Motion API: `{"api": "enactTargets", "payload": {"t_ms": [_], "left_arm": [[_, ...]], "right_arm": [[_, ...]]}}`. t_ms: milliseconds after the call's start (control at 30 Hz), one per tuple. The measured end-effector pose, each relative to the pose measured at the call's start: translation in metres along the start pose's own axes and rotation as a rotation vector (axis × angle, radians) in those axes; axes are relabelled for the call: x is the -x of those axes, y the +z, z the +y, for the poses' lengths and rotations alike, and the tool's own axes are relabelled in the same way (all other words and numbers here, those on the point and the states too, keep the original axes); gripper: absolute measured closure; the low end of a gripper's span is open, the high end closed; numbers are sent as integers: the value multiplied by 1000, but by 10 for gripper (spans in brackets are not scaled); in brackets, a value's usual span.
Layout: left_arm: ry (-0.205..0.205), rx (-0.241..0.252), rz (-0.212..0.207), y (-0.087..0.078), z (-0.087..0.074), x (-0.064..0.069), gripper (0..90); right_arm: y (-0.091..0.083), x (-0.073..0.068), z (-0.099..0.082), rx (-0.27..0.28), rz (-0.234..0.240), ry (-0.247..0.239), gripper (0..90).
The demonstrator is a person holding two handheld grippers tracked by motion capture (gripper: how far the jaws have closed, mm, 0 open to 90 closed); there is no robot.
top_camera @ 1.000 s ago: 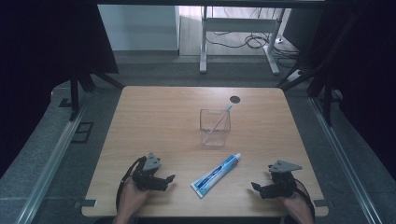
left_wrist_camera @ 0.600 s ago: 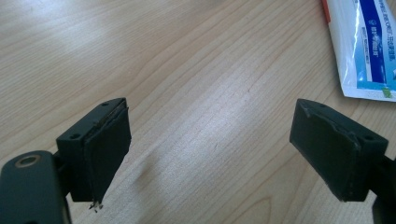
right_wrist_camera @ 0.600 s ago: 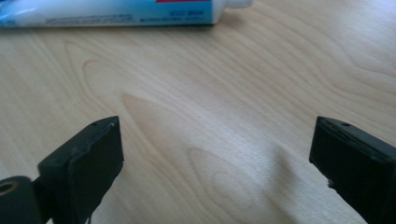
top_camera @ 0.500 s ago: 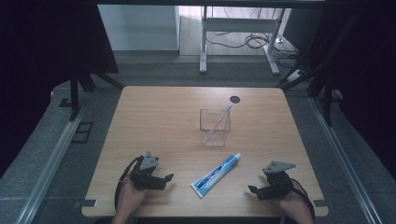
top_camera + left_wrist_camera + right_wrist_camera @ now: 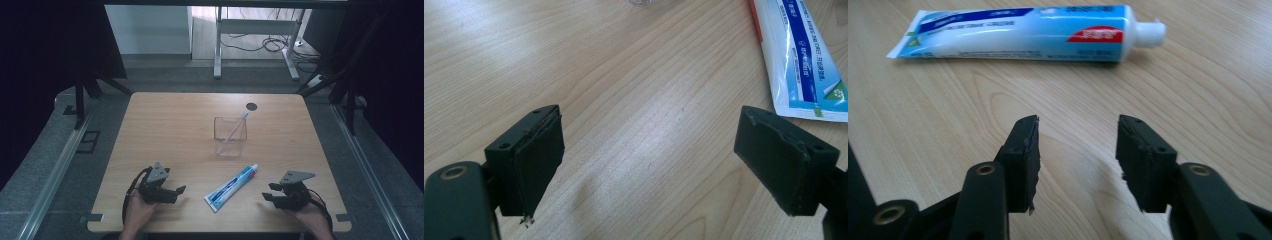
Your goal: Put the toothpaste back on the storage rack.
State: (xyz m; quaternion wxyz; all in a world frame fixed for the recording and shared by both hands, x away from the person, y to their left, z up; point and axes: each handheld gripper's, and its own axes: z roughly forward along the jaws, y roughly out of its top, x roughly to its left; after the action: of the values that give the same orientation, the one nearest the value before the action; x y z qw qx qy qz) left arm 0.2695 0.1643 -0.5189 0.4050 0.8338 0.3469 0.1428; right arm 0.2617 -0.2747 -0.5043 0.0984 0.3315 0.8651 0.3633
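Both grippers, left gripper and right gripper, are released; the right fingers have just been closing on nothing. From above, a toothbrush stands in a cup beyond the toothpaste.

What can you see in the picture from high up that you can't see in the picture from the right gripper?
The high view alone shows the clear cup with the pink toothbrush leaning inside it, the left gripper, both of the person's hands and the floor around the table.

The right gripper view alone shows, close up, the red patch near the tube's white cap, and the right gripper with its jaws apart, nothing between them; they have just been closing.

Both show the toothpaste tube lying flat on the wooden table.
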Motion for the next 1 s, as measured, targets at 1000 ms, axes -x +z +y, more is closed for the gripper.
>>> {"api": "enactTargets", "payload": {"t_ms": [1000], "left_arm": [[19,5,7,0,0,0,129]], "right_arm": [[32,-37,58,36,156,-68,896]]}}
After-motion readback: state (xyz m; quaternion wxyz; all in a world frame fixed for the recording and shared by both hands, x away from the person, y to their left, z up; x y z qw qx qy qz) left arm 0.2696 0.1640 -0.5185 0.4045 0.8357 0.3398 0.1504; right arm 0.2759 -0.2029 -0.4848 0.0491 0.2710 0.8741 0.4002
